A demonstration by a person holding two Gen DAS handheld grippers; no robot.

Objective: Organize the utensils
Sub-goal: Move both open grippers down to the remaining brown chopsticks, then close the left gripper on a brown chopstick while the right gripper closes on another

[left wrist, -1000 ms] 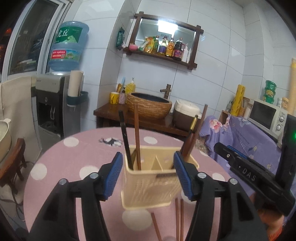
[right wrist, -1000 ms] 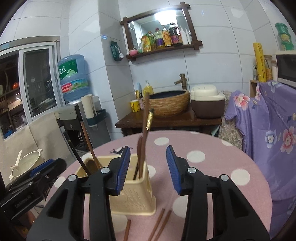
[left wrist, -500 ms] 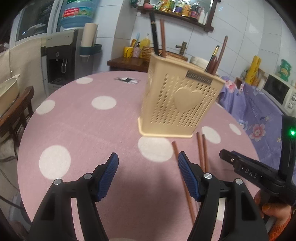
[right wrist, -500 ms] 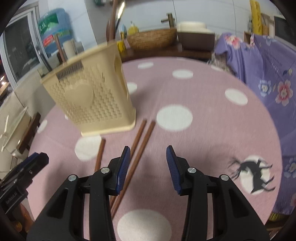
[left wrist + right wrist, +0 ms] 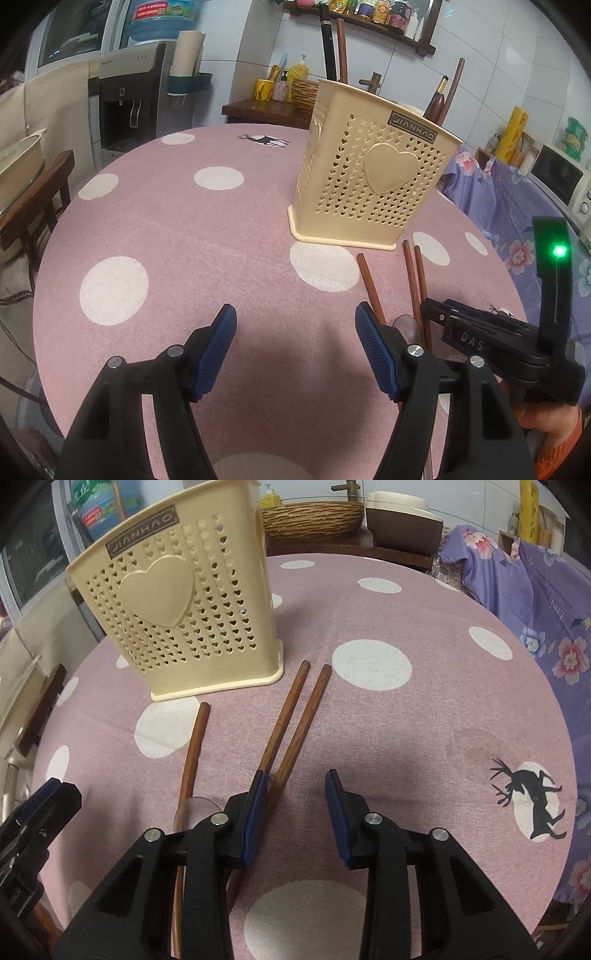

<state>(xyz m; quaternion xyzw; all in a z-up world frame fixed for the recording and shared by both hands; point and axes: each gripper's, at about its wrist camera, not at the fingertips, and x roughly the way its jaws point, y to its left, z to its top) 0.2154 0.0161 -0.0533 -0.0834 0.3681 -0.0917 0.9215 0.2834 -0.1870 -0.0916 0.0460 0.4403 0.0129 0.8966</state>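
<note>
Three brown chopsticks (image 5: 291,720) lie loose on the pink dotted tablecloth (image 5: 443,709), just in front of the cream utensil holder (image 5: 184,602), which already has a few sticks standing in it; the right gripper (image 5: 295,805) hangs low over the nearer pair, its jaws closing, with one chopstick running under its left pad and nothing pinched yet. The left gripper (image 5: 295,347) hovers beside them with jaws apart and empty.
</note>
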